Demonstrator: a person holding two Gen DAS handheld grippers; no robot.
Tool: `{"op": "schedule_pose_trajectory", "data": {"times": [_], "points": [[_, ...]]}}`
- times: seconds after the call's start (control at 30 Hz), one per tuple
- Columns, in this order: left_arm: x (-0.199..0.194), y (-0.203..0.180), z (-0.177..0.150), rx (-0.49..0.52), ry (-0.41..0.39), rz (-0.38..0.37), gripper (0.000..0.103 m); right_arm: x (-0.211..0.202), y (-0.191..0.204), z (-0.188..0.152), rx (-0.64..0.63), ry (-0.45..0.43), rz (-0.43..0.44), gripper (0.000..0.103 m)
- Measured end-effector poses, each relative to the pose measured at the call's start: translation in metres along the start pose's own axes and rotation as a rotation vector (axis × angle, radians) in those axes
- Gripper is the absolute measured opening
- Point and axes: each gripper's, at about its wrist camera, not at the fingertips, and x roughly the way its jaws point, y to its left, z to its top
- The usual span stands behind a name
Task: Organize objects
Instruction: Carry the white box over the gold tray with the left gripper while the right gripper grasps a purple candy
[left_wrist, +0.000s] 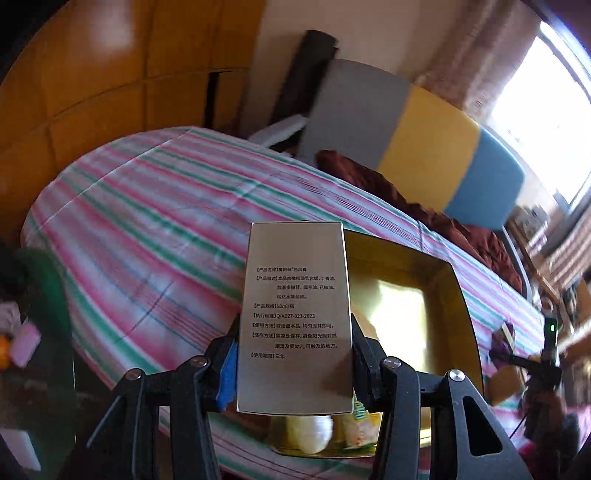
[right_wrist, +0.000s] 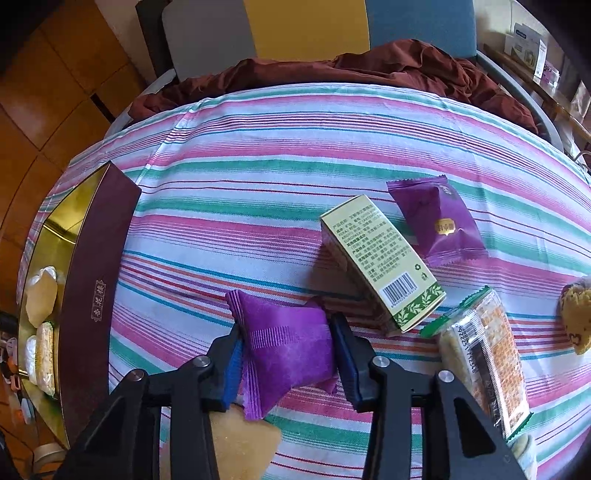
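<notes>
Clamping one silver carton (left_wrist: 293, 317) in left gripper (left_wrist: 293, 354) above gold-lined box (left_wrist: 458, 295); pinching one purple sachet (right_wrist: 288, 347) in right gripper (right_wrist: 288, 354); lying nearby: second purple sachet (right_wrist: 439, 221), one green carton (right_wrist: 384, 258).

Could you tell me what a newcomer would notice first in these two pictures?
Probably the silver box clamped in the left gripper above the gold-lined tray. Next, the purple packet pinched in the right gripper on the striped bedsheet, beside a green carton.
</notes>
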Motion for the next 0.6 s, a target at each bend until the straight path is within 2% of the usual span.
{"op": "schedule_pose_trajectory", "data": {"times": [0.1,0.27,0.4,0.6], "points": [[0.004,0.006,0.000,-0.023,0.006,-0.016,0.050,0.001,0.001,0.000,0.002,-0.004,-0.008,0.043],[0.026,-0.017,0.007,0.034,0.052,-0.059,0.050,0.000,0.001,-0.001,-0.003,-0.009,-0.020,0.043],[0.056,-0.034,0.022,-0.062,0.145,-0.156,0.050,-0.001,0.001,-0.001,-0.008,-0.009,-0.023,0.043],[0.102,-0.064,0.043,-0.096,0.174,-0.109,0.050,0.000,0.000,0.000,-0.014,-0.007,-0.027,0.043]]}}
